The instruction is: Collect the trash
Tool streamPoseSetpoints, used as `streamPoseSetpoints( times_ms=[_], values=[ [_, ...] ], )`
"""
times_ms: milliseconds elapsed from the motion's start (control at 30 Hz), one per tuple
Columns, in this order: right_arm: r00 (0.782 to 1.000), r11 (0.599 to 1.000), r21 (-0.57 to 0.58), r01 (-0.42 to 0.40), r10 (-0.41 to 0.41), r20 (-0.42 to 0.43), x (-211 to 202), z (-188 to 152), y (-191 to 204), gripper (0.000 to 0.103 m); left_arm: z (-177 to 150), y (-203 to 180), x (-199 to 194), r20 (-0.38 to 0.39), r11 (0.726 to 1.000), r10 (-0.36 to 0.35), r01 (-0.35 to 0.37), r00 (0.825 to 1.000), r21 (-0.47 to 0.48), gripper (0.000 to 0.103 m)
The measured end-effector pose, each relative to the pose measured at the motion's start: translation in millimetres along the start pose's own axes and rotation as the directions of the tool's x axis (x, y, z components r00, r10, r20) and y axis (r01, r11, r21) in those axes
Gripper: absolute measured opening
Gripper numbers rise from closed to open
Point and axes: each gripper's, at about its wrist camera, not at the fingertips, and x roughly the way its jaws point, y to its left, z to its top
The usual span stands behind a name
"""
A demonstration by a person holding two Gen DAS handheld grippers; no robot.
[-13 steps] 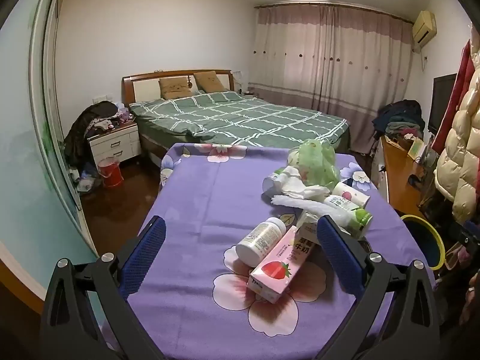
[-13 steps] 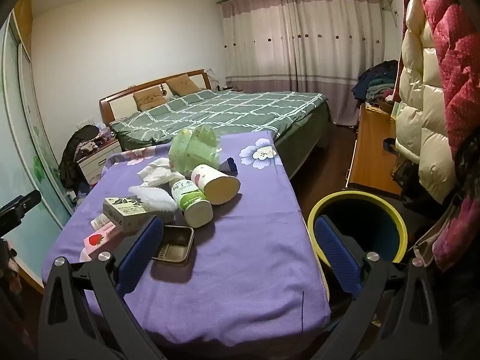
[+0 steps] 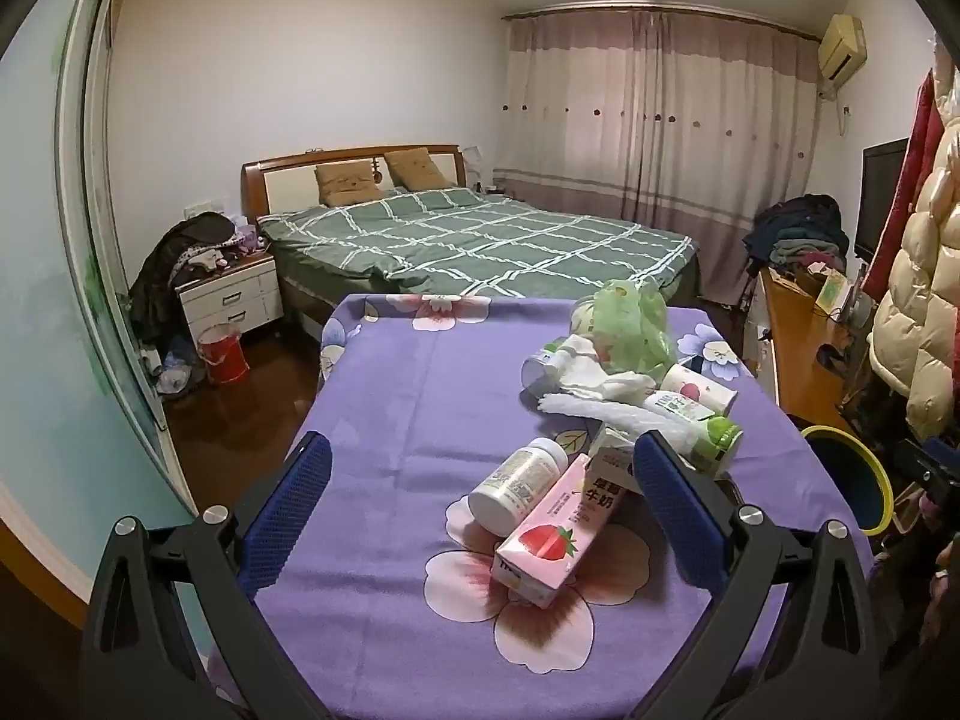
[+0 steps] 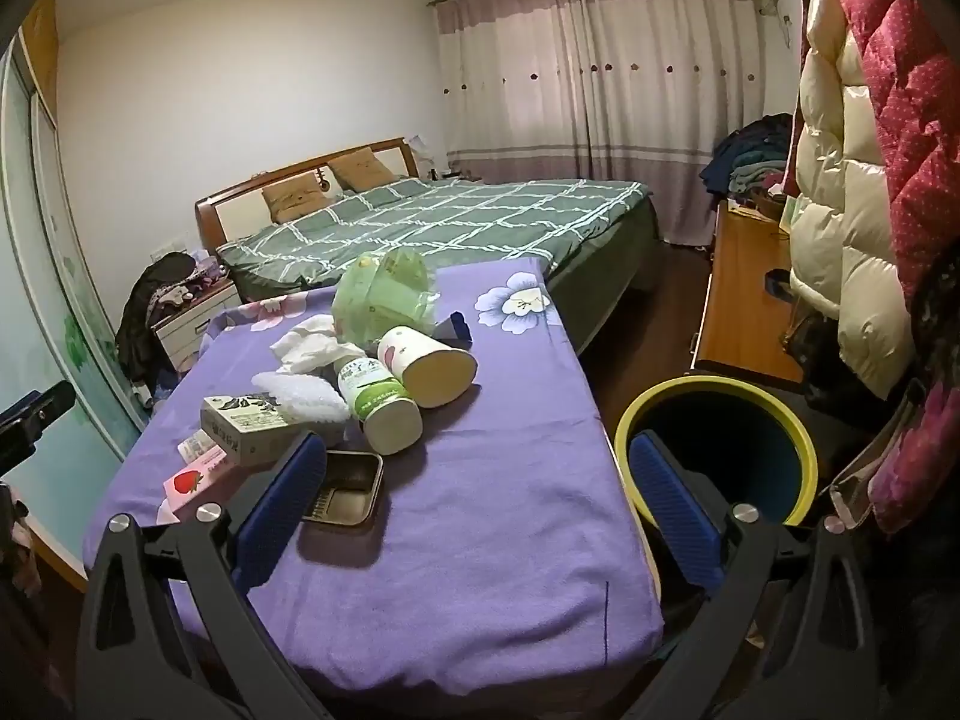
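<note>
Nothing has shifted between frames: left gripper (image 3: 480, 504) and right gripper (image 4: 474, 504) hover wide open and empty, strawberry milk carton (image 3: 555, 531) at lower centre, bin (image 4: 717, 444) at right, collecting unstarted

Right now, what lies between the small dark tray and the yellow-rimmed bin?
Only bare purple tablecloth up to the table edge separates the tray from the bin, as the right wrist view shows.

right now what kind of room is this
A bedroom in a home, most likely. A bed with a green checked cover fills the far side, a white nightstand stands beside it, and long curtains cover the window wall.
</note>
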Motion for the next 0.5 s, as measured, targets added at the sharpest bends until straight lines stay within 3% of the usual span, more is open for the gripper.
streamPoseSetpoints(
  times_ms=[500],
  values=[
    [1.000,1.000,0.001,0.005,-0.005,-0.009,7.0,-1.7,4.4,0.097,-0.3,-1.8,-3.0,-0.003,1.000,-0.001,0.001,1.000,0.005,0.099]
  ],
)
